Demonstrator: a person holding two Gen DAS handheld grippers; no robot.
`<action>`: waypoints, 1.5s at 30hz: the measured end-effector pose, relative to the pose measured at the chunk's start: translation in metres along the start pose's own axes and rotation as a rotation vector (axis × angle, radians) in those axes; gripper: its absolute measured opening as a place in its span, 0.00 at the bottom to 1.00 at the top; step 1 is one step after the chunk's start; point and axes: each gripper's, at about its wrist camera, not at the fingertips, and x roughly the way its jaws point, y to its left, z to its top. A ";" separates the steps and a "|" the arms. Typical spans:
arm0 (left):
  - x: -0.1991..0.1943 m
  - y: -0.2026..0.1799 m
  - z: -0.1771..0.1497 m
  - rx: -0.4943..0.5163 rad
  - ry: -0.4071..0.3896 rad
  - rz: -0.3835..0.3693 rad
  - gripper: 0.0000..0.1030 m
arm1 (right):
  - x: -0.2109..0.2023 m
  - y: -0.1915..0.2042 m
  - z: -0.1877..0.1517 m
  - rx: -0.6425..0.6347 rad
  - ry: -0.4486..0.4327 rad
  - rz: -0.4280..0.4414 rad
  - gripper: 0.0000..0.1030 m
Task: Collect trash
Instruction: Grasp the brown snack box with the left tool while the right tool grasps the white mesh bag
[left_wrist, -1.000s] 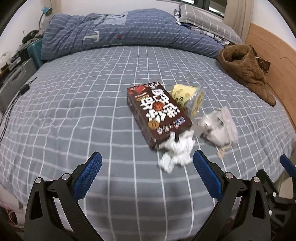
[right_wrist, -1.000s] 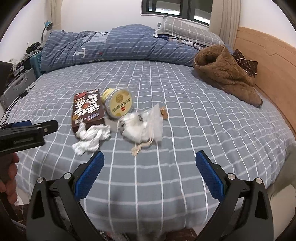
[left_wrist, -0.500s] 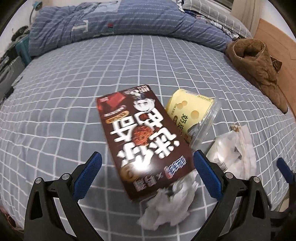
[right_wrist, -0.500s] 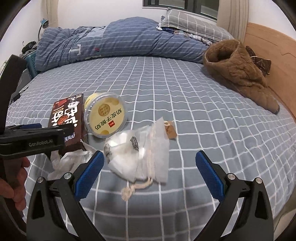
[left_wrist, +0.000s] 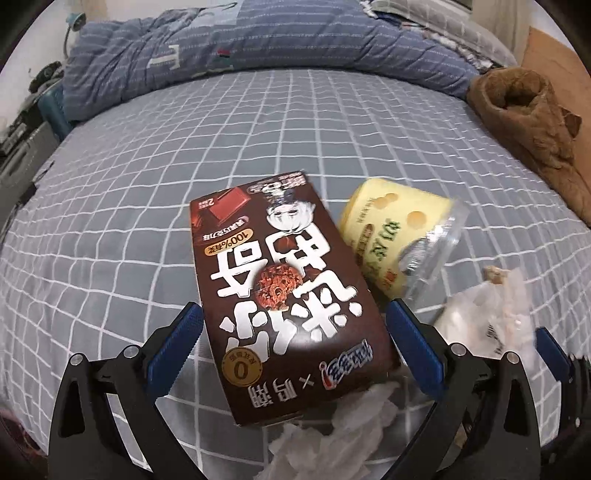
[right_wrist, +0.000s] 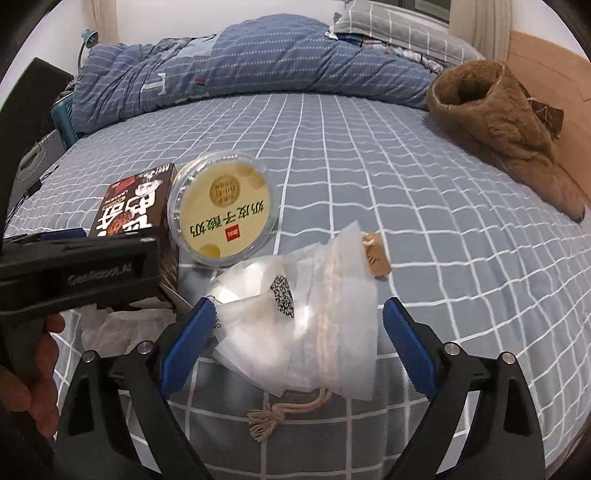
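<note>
A brown chocolate carton (left_wrist: 280, 288) lies flat on the checked bed, its near end between the wide jaws of my left gripper (left_wrist: 293, 332). I cannot tell whether the blue pads press on its edges. Beside it are a yellow yogurt cup (left_wrist: 391, 236) on its side and crumpled white tissue (left_wrist: 332, 435). In the right wrist view a clear plastic bag with a white drawstring pouch (right_wrist: 303, 314) lies between the jaws of my right gripper (right_wrist: 295, 317), which are closing. The left pad brushes the bag and the right pad stands clear. The carton (right_wrist: 133, 210) and cup (right_wrist: 221, 210) lie behind.
A rumpled blue quilt (right_wrist: 240, 70) runs along the far side of the bed and a brown fleece garment (right_wrist: 498, 125) lies at the right by the wooden headboard. A person's hand (right_wrist: 33, 369) holds the left gripper's black body (right_wrist: 74, 273). Luggage stands off the bed's left edge.
Both grippers came forward and down onto the trash. The carton now sits between the left jaws and the bag between the right jaws, which have narrowed slightly.
</note>
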 end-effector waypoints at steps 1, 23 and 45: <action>0.001 0.000 -0.001 0.001 0.004 0.014 0.95 | 0.001 0.000 -0.001 0.002 0.003 0.004 0.85; -0.006 0.027 -0.016 -0.024 0.021 -0.015 0.86 | 0.007 0.008 -0.006 -0.033 0.053 0.011 0.24; -0.030 0.037 -0.026 -0.012 -0.030 -0.065 0.86 | -0.062 0.020 -0.011 0.033 -0.028 -0.049 0.11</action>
